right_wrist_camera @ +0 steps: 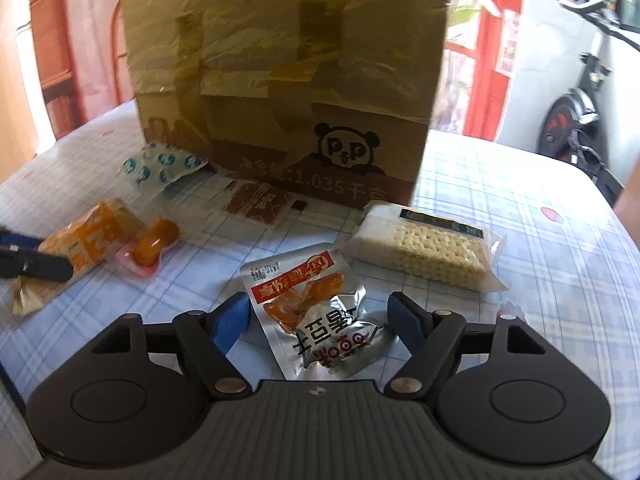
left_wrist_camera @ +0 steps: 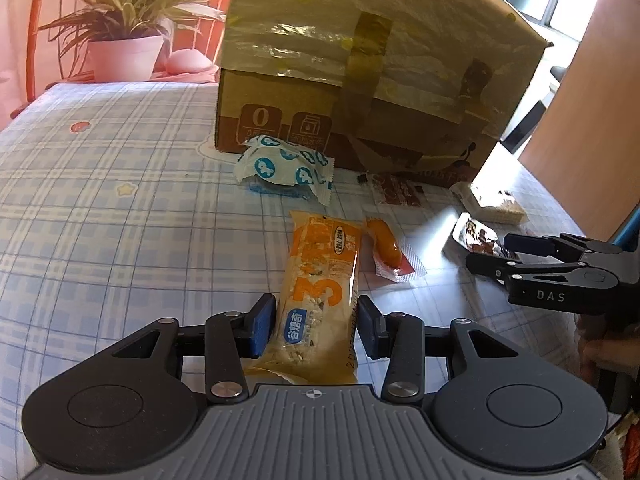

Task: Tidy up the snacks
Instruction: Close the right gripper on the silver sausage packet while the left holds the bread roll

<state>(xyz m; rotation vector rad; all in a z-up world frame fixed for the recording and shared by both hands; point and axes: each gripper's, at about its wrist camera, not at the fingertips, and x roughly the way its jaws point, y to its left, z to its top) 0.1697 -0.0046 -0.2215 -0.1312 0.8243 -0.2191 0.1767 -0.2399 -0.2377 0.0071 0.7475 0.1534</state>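
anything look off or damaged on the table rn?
Nothing spilled or torn. The cardboard box looks rough, patched with crinkled tape strips. Snack packets lie scattered at odd angles in front of it; the silver packet is creased. The left claw is shut on the orange bar; the right claw straddles the silver packet.

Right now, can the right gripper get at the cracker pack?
Probably yes, but not directly. The right gripper has the silver tofu snack pouch between its open jaws. The cracker pack lies uncovered just beyond, to its right.
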